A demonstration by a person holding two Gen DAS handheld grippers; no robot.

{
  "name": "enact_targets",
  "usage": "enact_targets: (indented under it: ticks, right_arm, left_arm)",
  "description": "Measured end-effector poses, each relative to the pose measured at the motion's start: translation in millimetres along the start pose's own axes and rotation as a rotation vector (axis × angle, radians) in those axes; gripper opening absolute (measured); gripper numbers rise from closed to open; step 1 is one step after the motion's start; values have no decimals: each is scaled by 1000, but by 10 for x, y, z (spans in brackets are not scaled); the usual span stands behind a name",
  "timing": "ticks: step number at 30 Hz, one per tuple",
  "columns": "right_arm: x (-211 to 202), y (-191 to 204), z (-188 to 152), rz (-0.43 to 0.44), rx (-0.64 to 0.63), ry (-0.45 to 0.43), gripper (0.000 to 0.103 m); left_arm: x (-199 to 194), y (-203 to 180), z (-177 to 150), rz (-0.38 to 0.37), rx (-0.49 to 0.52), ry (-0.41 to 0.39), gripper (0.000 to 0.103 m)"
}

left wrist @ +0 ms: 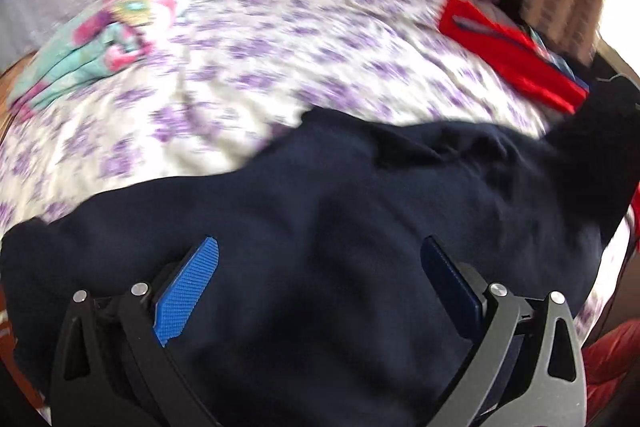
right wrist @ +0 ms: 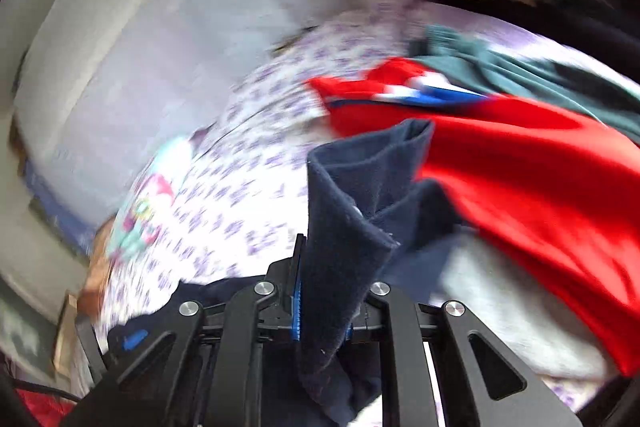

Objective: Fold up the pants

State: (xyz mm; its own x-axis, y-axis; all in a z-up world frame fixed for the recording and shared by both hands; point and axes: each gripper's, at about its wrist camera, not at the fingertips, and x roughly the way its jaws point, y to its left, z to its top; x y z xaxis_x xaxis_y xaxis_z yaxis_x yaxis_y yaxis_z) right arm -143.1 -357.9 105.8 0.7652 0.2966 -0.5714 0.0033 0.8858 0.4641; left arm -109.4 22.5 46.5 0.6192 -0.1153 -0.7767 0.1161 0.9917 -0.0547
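Navy pants (left wrist: 320, 227) spread on the floral bedsheet (left wrist: 240, 67), lying directly beneath and ahead of the left gripper (left wrist: 318, 247), whose fingers are spread wide, holding nothing. Long axis runs across those fingers, toward the right gripper (right wrist: 324, 311), clamped on a bunched pants edge.

The right gripper (right wrist: 324, 307) clamps a bunched fold of navy pants (right wrist: 352, 211), lifted above a purple-flowered bedsheet (right wrist: 240, 195) (the frame is motion-blurred), with a red garment (right wrist: 540, 187) lying just beside it.
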Motion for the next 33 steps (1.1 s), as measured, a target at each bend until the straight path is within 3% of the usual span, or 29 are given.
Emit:
enact_targets:
  ticks: [3,5,6,7,9,11,13,15,16,20,21,23,25,26,29,33]
  right_arm:
    - [308,745,-131,70,-284,83,15]
    - [562,1194,-396,165,-438,189,15]
    - [693,1366,-558,220,-496,265,16]
    - [890,1523,-788,284,-562,403,16]
    - [1103,1638,-1136,304,-644,554,16]
    - [1082,1598,-1187,297,-615,561,20]
    - [919,1484,-1001,343,-502,530,25]
    - [727,1393,-784,369,-438,492,48]
    - [669,1374,-699,375,-432,483,52]
    - [624,1381,-500,423,-392,488,57]
    - [626,1385,-484,414,-393,473,58]
    - [712,1407,-486,252,-462,428,58]
    - [913,1374,-573,100,-536,435,48]
    - [1036,1377,-626,95,-535,472,39]
    - [1503,1393,-855,129,-473,579,31]
    - [1700,1600,-1023,117,-561,559,38]
  left_arm:
    - [-205,408,-50,20,-139,-18,99]
    - [-320,625,-128,28,-214,-23,99]
    - [-379,752,-189,33,-257,-21,99]
    - [-419,824,-235,38,-283,-19,99]
    - [-484,982,-349,45,-338,-11,99]
    - [-527,1045,-448,54,-367,0,99]
    - [-571,1108,-535,52,-389,2,98]
    - [-606,1107,-577,40,-382,-5,98]
    - [-608,1093,-577,44,-371,-4,98]
    - [-590,1049,-568,62,-334,8,98]
    - [-598,1048,-569,59,-338,5,98]
    - [-609,1066,-566,54,-349,-2,98]
    - [-618,1070,-568,53,-358,-7,98]
    - [-620,1067,-566,53,-359,-6,98]
    - [-629,1056,-575,59,-356,-8,98]
    - [-662,1050,-581,72,-362,-6,98]
